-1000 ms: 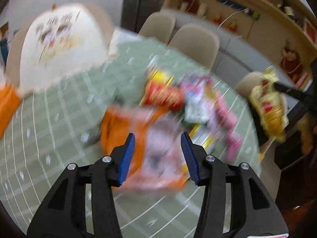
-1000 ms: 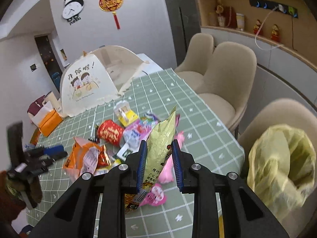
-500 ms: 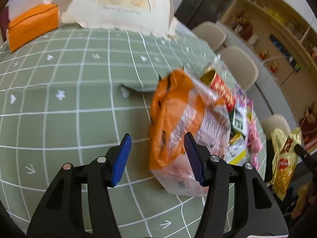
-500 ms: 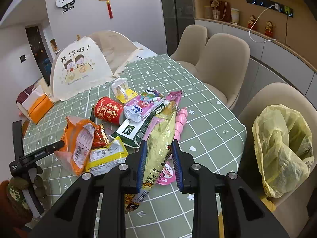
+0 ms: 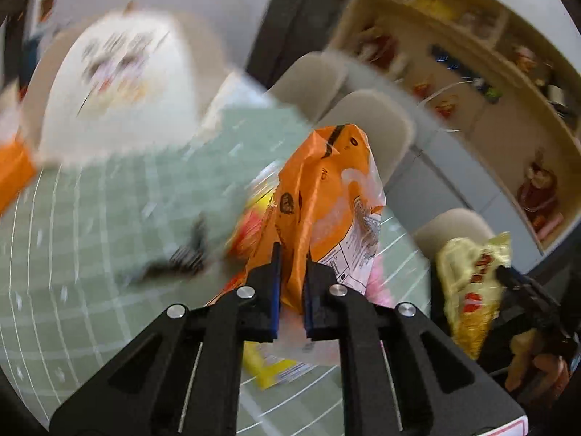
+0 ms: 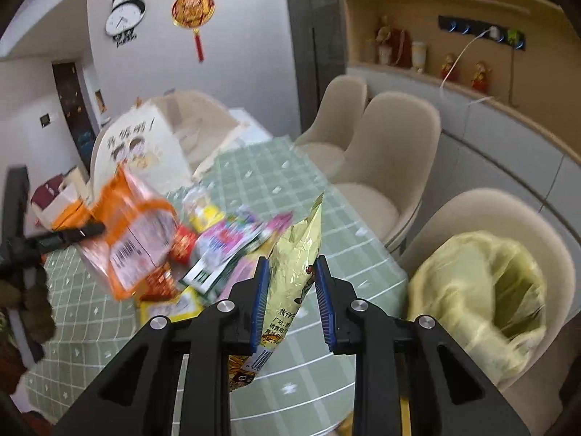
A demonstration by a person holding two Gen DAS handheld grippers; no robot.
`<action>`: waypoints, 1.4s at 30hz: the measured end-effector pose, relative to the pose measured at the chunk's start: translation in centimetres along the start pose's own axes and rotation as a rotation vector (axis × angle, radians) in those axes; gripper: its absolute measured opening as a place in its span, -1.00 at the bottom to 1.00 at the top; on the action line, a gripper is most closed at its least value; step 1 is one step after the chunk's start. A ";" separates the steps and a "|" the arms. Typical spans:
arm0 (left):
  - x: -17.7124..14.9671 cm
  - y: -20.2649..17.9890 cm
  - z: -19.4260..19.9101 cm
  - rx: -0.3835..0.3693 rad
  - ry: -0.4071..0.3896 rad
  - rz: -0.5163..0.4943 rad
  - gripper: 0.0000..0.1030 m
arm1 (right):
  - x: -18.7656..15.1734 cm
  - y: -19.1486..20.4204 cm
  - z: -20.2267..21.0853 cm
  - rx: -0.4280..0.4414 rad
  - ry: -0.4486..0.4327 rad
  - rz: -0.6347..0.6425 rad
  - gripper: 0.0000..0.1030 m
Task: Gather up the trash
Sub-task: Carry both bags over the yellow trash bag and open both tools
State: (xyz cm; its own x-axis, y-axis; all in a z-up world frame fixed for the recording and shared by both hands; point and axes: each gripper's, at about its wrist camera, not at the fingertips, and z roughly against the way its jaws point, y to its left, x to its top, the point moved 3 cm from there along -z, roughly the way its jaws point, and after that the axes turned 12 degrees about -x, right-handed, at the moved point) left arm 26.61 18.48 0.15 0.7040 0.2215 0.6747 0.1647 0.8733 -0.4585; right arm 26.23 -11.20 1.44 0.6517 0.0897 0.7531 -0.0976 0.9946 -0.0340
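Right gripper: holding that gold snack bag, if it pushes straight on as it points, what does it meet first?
Probably the green tablecloth; the right gripper, shut on the gold snack bag, points there. Depth is unclear.

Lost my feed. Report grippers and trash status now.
Left gripper shut on orange bag, lifted. Right gripper shut on gold packet. Yellow trash bag open on chair, path clear.

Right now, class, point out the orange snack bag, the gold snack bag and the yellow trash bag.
orange snack bag (image 5: 319, 196), left wrist view, crumpled middle.
gold snack bag (image 6: 296, 254), right wrist view, foil face.
yellow trash bag (image 6: 472, 290), right wrist view, outer side.
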 end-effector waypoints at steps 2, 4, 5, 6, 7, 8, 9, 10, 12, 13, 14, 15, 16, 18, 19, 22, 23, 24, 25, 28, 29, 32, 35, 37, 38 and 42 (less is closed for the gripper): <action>1.6 -3.8 -0.6 -0.031 -0.017 -0.062 -0.83 | 0.9 -2.4 0.5 -0.019 -0.029 -0.010 -0.51; 2.5 -7.9 -2.0 -0.065 -0.020 -0.128 -0.83 | 1.7 -4.9 0.9 -0.045 -0.051 -0.016 -0.51; 2.7 -9.7 -2.7 -0.080 -0.017 -0.157 -0.83 | 2.0 -6.2 1.1 -0.058 -0.060 -0.020 -0.51; 2.8 -11.4 -3.5 -0.098 -0.012 -0.183 -0.83 | 2.2 -7.4 1.3 -0.073 -0.068 -0.023 -0.51; 2.7 -13.7 -4.8 -0.124 0.000 -0.213 -0.83 | 2.4 -9.2 1.7 -0.094 -0.081 -0.026 -0.51; 2.6 -15.3 -5.9 -0.143 0.010 -0.233 -0.82 | 2.6 -10.5 2.0 -0.113 -0.089 -0.028 -0.51; 2.4 -16.9 -7.0 -0.162 0.022 -0.250 -0.82 | 2.7 -11.9 2.3 -0.133 -0.096 -0.031 -0.51; 2.2 -19.1 -8.7 -0.193 0.036 -0.263 -0.82 | 2.7 -13.7 2.6 -0.159 -0.102 -0.039 -0.51; 1.7 -21.6 -10.7 -0.233 0.065 -0.280 -0.82 | 2.7 -17.1 3.3 -0.209 -0.111 -0.062 -0.51; 1.3 -23.2 -12.3 -0.264 0.089 -0.288 -0.82 | 2.5 -18.8 3.6 -0.231 -0.114 -0.075 -0.51; 1.1 -24.4 -13.4 -0.287 0.106 -0.293 -0.82 | 2.4 -19.9 3.7 -0.246 -0.116 -0.086 -0.51; 0.9 -25.6 -14.5 -0.308 0.119 -0.298 -0.82 | 2.3 -21.4 4.0 -0.266 -0.117 -0.101 -0.51; 0.5 -27.2 -16.1 -0.329 0.137 -0.305 -0.82 | 2.1 -23.0 4.2 -0.288 -0.117 -0.118 -0.51; -0.2 -29.5 -18.8 -0.355 0.174 -0.317 -0.82 | 1.6 -25.7 4.6 -0.316 -0.118 -0.146 -0.51; -0.8 -30.8 -20.6 -0.364 0.204 -0.330 -0.81 | 1.4 -27.0 4.8 -0.330 -0.119 -0.158 -0.51; -2.9 -33.7 -25.2 -0.355 0.258 -0.371 -0.81 | 0.9 -30.0 4.8 -0.355 -0.111 -0.178 -0.51; -3.4 -34.4 -26.4 -0.350 0.265 -0.379 -0.81 | 0.7 -30.7 4.7 -0.362 -0.107 -0.181 -0.51; -3.7 -35.0 -27.6 -0.340 0.271 -0.391 -0.81 | 0.7 -31.3 4.5 -0.367 -0.104 -0.180 -0.51; -4.2 -35.9 -29.1 -0.309 0.276 -0.426 -0.80 | 0.6 -32.0 4.3 -0.375 -0.101 -0.174 -0.51; -6.8 -37.7 -32.5 -0.096 0.347 -0.627 -0.77 | 0.6 -33.3 3.7 -0.392 -0.100 -0.148 -0.51; -7.4 -37.7 -33.1 -0.065 0.383 -0.651 -0.78 | 0.5 -33.7 3.5 -0.391 -0.100 -0.144 -0.51; -8.8 -37.0 -33.8 -0.068 0.485 -0.648 -0.78 | 0.1 -34.5 2.7 -0.382 -0.099 -0.138 -0.51; -9.2 -36.6 -33.8 -0.164 0.544 -0.565 -0.75 | -0.3 -34.9 1.0 -0.343 -0.070 -0.169 -0.51; -8.8 -36.2 -34.0 -0.225 0.552 -0.487 -0.66 | -0.6 -34.8 -0.5 -0.308 -0.044 -0.188 -0.51; -8.4 -35.8 -34.1 -0.251 0.551 -0.443 -0.58 | -0.6 -34.7 -1.1 -0.295 -0.038 -0.189 -0.51; -5.8 -33.4 -33.3 -0.306 0.515 -0.259 -0.16 | 0.0 -33.1 -3.2 -0.246 -0.043 -0.161 -0.51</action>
State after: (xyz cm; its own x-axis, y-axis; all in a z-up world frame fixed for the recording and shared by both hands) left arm 40.00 -26.40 -7.75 0.8436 -0.2821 0.4569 0.5091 0.6907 -0.5135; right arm 31.84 -43.98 0.48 0.6114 -0.0671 0.7885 0.1932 0.9789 -0.0665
